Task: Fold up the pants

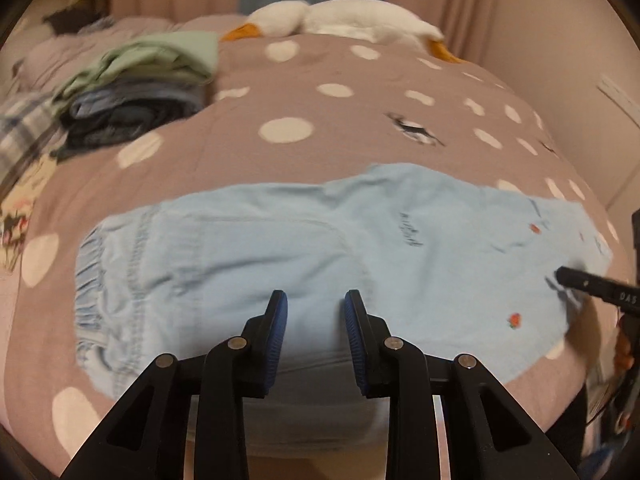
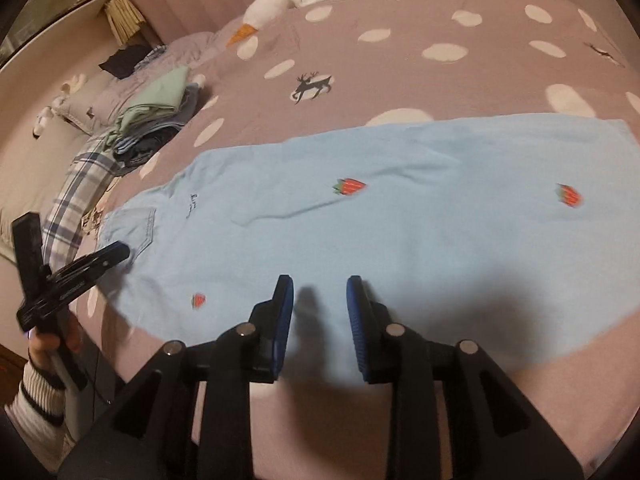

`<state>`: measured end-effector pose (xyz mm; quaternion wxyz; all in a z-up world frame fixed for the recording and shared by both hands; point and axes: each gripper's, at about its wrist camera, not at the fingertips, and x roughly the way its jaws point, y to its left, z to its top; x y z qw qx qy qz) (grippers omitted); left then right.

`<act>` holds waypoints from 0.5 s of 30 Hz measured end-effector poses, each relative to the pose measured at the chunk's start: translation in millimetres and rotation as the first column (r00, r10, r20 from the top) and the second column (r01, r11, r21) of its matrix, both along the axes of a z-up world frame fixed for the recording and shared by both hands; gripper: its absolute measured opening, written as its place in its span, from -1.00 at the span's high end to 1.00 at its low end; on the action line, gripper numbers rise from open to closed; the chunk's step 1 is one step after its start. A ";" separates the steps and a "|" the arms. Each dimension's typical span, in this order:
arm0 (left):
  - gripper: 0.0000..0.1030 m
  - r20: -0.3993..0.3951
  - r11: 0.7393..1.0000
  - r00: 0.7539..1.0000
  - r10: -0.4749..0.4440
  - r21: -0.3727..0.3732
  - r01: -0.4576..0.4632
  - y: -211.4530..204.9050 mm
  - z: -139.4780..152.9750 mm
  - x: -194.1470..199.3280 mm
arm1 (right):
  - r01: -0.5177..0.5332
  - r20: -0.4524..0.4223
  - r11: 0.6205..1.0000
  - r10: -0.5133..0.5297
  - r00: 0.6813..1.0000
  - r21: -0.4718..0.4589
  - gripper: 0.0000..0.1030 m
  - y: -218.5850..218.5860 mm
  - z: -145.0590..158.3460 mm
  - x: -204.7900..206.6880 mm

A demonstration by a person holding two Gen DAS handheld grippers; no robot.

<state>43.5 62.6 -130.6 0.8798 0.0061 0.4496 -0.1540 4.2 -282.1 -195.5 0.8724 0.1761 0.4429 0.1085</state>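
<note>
While unfolded pants (image 2: 400, 216) beneath both gripper

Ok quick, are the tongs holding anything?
Left tongs: open, empty, over the light blue strawberry-print pants.
Right tongs: open, empty.

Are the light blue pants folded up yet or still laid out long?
Laid out long: the light blue pants run flat across the bedspread, waistband to leg end. Whether the legs are already stacked cannot be told.
</note>
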 end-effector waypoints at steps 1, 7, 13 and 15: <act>0.41 -0.026 1.000 0.999 0.021 0.014 -0.021 3.4 -5.6 4.1 | -0.010 0.001 1.000 0.010 1.000 0.023 0.44 4.9 -2.6 6.4; 0.41 -0.064 0.995 0.995 0.075 -0.059 -0.079 27.0 -21.4 9.7 | 0.024 -0.019 0.996 -0.023 1.000 0.085 0.53 -2.6 -12.7 29.2; 0.41 -0.044 0.998 0.997 0.064 0.024 -0.063 15.9 -21.8 6.6 | 0.375 -0.045 0.896 -0.376 0.926 0.239 0.53 -137.4 -15.0 -13.3; 0.41 -0.054 0.997 0.996 0.073 0.020 -0.072 17.4 -20.6 7.5 | 0.482 -0.052 0.835 -0.487 0.872 0.264 0.58 -188.0 -18.8 -41.2</act>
